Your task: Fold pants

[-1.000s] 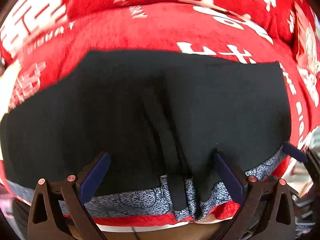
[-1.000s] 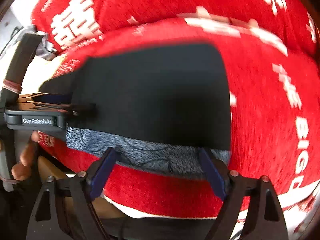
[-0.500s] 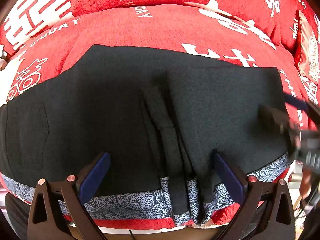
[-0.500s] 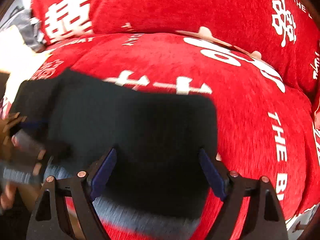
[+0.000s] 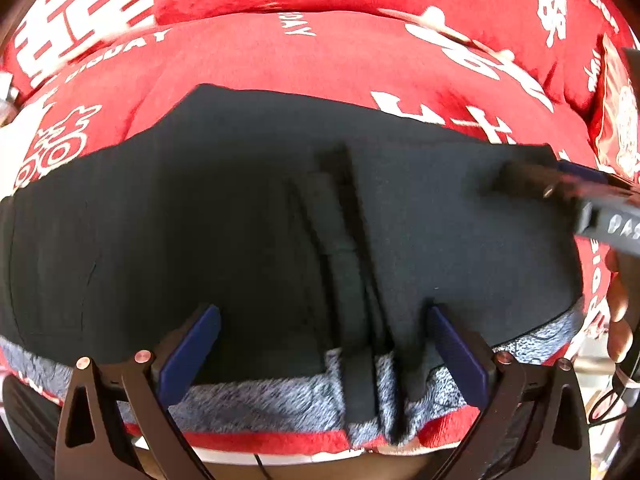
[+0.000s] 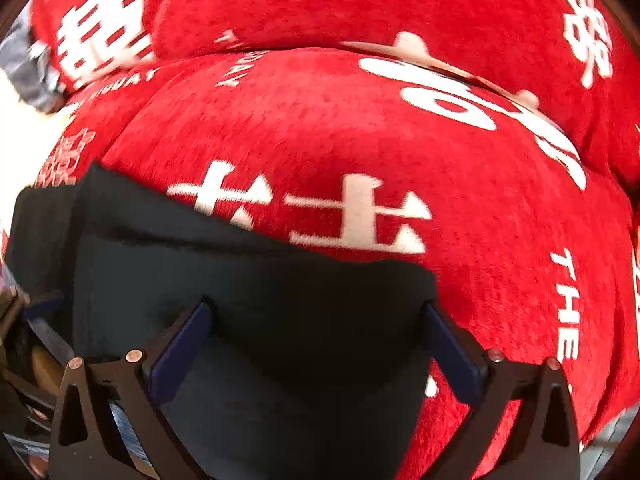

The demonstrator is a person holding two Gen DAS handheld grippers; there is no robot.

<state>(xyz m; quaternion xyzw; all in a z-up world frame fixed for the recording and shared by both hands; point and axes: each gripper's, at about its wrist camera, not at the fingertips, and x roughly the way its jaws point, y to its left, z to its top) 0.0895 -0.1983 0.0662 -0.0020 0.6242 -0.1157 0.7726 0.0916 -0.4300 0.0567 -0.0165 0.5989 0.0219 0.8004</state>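
Black pants (image 5: 248, 216) spread flat across red cushion (image 5: 320, 60) with white lettering; grey patterned waistband (image 5: 256, 400) along near edge, creases down middle. Left hand-held gripper (image 5: 324, 344) above waistband, jaws wide apart, gripping nothing. Right hand-held gripper (image 6: 316, 344) over pants' right end, jaws opening, fabric below, nothing pinched.
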